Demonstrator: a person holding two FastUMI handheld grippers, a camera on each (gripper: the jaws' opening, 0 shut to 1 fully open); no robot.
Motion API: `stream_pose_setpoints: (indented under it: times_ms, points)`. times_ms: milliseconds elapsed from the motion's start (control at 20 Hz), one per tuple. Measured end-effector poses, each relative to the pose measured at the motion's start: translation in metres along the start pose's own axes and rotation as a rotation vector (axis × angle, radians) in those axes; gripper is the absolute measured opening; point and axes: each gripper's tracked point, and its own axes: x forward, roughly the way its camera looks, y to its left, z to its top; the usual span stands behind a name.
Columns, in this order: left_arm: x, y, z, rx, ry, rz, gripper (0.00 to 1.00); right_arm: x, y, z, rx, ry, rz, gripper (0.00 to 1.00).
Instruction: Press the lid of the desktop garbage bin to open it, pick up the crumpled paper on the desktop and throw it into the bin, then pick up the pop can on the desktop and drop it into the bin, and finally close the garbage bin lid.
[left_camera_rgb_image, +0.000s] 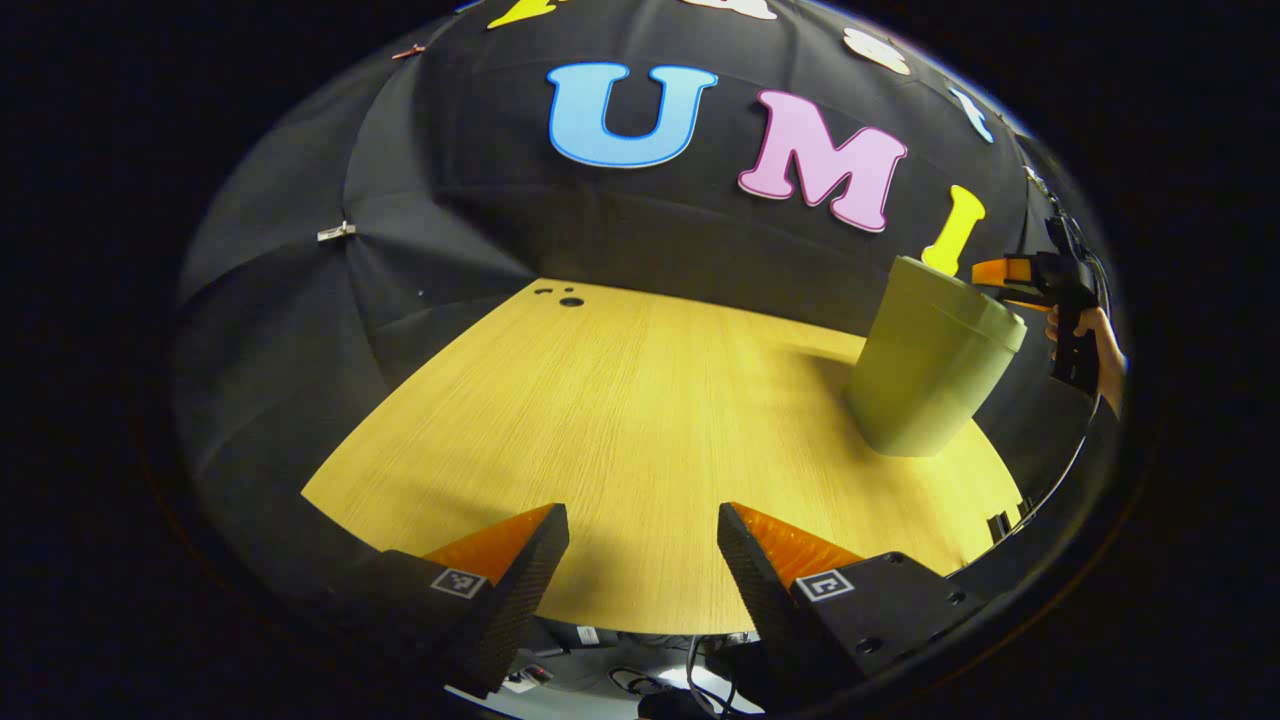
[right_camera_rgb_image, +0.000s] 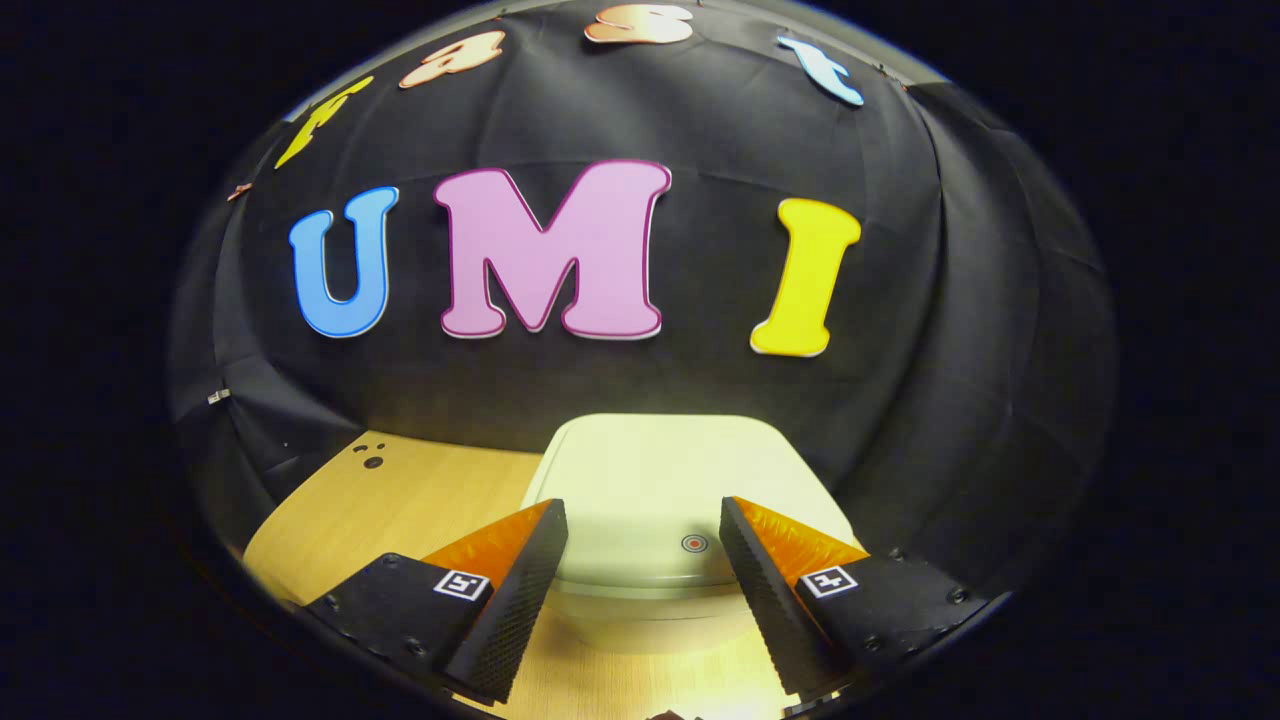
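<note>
Bin (right_camera_rgb_image: 640, 520): pale green, lid (right_camera_rgb_image: 650, 480) down and flat, so closed. It stands on the tabletop (left_camera_rgb_image: 620, 420) toward the right edge as the left gripper view has it, near the back where the cloth wall starts. A small red-ringed dot (right_camera_rgb_image: 694, 543) sits on the lid close to its near edge, probably the press spot.

Right hand-held gripper (right_camera_rgb_image: 643, 570): fingers wide apart, nothing between them, hovering just above the lid's near edge with the dot between the tips. The left gripper view catches this same gripper (left_camera_rgb_image: 1040, 285) beside the bin's top rim, held by a hand (left_camera_rgb_image: 1095, 345); cannot tell from there whether it touches the lid.

Left hand-held gripper (left_camera_rgb_image: 643, 560): wide open, empty, over the near edge of the tabletop, well apart from the bin.

Paper and can: not located in these frames.

Step in hand, my read: press the lid to pop it open; task looks to be at its start. To do it well: come straight down on the dot with one fingertip or the closed tips, not the gap. Push short and firm, then lift clear so the lid can swing up. Avoid a sideways shove, as the light bin could slide or tip toward the right edge. Left could steady the bin if needed.
</note>
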Motion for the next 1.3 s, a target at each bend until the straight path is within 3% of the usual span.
stream_pose_setpoints:
  times_ms: [200,550,900,1050,1300]
  points:
    - [-0.004,-0.016,0.035,0.064,-0.099,-0.039,0.96,-0.036,0.025,0.015,0.003,-0.077,0.049,0.96]
    - [-0.023,-0.039,0.094,0.018,-0.280,-0.083,0.96,-0.096,0.066,0.022,-0.059,-0.202,0.113,0.96]
    - [-0.052,-0.043,0.105,-0.030,-0.338,-0.060,0.96,-0.136,0.112,-0.036,0.016,-0.096,0.197,0.96]
    - [-0.056,-0.052,0.081,-0.052,-0.291,-0.071,0.96,-0.146,0.127,-0.058,0.010,-0.059,0.238,0.96]
    - [-0.058,-0.060,0.079,-0.009,-0.284,-0.101,0.96,-0.153,0.136,-0.092,0.010,-0.004,0.259,0.96]
